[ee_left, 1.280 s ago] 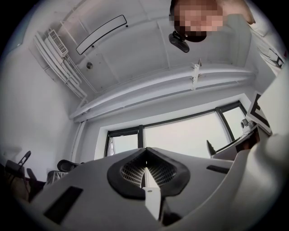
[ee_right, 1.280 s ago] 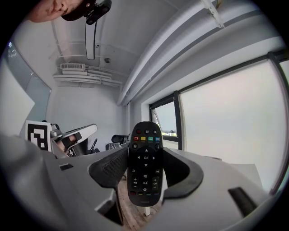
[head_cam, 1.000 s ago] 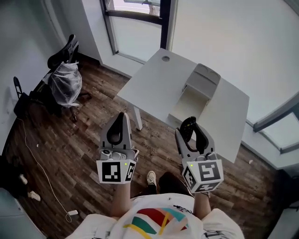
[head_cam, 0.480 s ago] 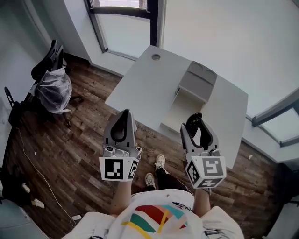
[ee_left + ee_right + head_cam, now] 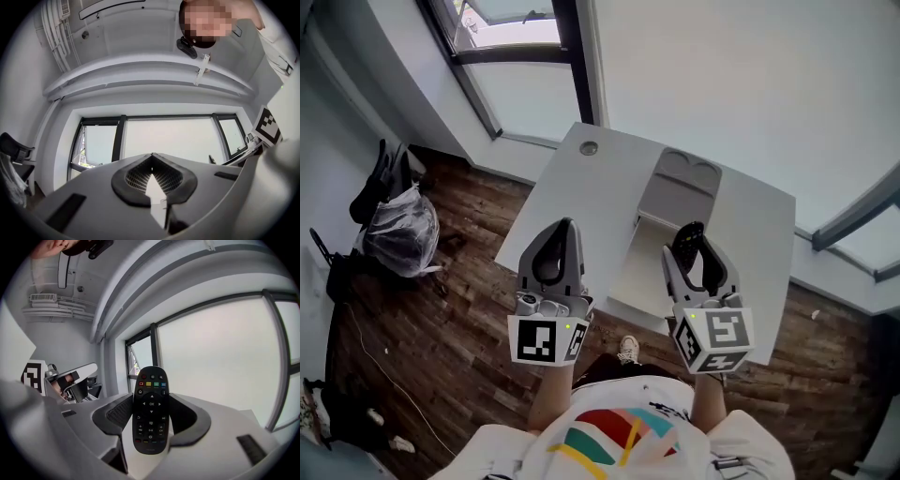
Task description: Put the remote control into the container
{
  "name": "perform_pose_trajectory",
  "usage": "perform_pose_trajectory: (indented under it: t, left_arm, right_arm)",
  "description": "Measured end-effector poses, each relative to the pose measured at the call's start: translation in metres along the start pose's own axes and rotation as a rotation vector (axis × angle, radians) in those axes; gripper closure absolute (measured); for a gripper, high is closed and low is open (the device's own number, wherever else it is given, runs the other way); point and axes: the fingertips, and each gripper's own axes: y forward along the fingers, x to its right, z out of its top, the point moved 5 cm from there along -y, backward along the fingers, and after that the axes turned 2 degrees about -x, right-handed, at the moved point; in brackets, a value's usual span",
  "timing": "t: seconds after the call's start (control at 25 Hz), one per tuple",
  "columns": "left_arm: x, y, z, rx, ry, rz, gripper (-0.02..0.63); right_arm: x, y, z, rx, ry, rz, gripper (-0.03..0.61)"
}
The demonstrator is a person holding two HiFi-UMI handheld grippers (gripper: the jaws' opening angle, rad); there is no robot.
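Right hand-held gripper [image 5: 696, 258] is clamped on the black oval remote control with the coloured button row [image 5: 150, 409]. The jaws pinch its two long edges around the lower half, and the top half with the coloured buttons pokes out past the tips. So the remote is up in the air in that gripper, not in the box yet.

Left hand-held gripper [image 5: 151, 161] sits at 9 o'clock of the right one, jaws pressed together with nothing between them.

Looking down from the head view, the white rectangular open container [image 5: 630, 272] is at about 9 o'clock of the remote's tip, between the two grippers. Its grey lid [image 5: 678, 187] is flopped back at the container's 12 o'clock. It sits on the white rectangular surface [image 5: 581, 197], close to the edge nearest the person.

Stuff I'd worry about:
- The grip is only on the smooth side edges with a lot of remote overhanging, so a quick swing could make it pivot or slide out.
- The gripper looks well above the box. Letting go from up there could mean a bounce off the rim, or landing buttons-down.
- The box is right by the near edge, so a miss toward 6 o'clock would drop the remote on the wooden floor [image 5: 441, 319].
- Coming in too low could nudge the box wall and shove the box.
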Motion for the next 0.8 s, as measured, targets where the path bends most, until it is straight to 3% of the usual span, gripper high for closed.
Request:
perform_pose_trajectory:
  t: [0.32, 0.56, 0.8]
  left_arm:
    - [0.002, 0.058, -0.028, -0.029, -0.048, -0.112, 0.606]
    - [0.005, 0.102, -0.048, -0.062, -0.069, -0.245, 0.606]
    - [0.001, 0.125, -0.068, -0.097, -0.083, -0.314, 0.606]
  right_arm:
    - [0.019, 0.017, -0.002, -0.033, 0.038, -0.085, 0.336]
    - [0.027, 0.027, -0.004, -0.051, 0.079, -0.209, 0.337]
    - [0.028, 0.041, -0.015, -0.092, 0.119, -0.281, 0.336]
